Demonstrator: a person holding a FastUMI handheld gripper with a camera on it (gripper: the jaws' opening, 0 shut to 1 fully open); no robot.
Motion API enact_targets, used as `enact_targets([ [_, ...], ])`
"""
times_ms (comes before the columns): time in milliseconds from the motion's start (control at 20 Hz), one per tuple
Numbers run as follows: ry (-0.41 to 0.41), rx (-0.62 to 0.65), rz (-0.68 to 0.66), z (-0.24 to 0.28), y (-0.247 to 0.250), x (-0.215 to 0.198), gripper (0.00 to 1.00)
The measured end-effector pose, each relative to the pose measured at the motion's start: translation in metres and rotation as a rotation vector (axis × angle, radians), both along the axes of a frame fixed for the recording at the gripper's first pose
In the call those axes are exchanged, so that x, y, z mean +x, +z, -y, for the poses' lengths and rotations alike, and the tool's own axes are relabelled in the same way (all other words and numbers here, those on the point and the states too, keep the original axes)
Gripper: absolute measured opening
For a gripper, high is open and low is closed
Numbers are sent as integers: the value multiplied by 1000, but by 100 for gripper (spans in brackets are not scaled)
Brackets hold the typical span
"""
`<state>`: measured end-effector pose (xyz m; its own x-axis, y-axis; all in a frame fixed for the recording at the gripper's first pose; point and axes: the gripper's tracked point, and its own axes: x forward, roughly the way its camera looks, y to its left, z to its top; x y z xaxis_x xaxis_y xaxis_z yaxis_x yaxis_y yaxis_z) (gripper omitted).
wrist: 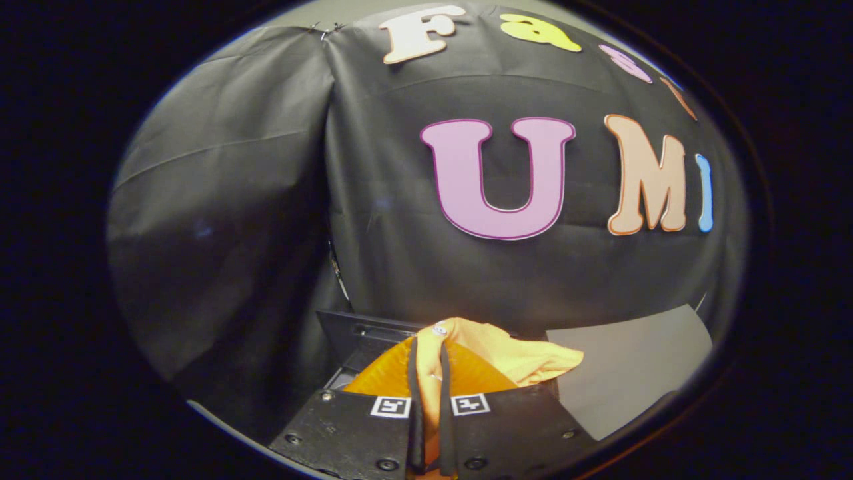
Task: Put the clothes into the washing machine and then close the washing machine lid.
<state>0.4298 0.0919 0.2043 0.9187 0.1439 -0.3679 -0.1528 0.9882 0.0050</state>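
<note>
The gripper is pinching a soft yellow-orange cloth garment between its two nearly closed fingers, the fabric bunching up and draping to the right just beyond the tips. Behind it a dark box-like machine edge is showing. Far right, a flat grey surface is lying below the black cloth wall.
</note>
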Motion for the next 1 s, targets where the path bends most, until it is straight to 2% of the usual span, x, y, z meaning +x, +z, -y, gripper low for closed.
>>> enact_targets([
  [400,53,52,-40,-37,-33,7,8],
  [1000,112,66,-108,-87,-85,13,8],
])
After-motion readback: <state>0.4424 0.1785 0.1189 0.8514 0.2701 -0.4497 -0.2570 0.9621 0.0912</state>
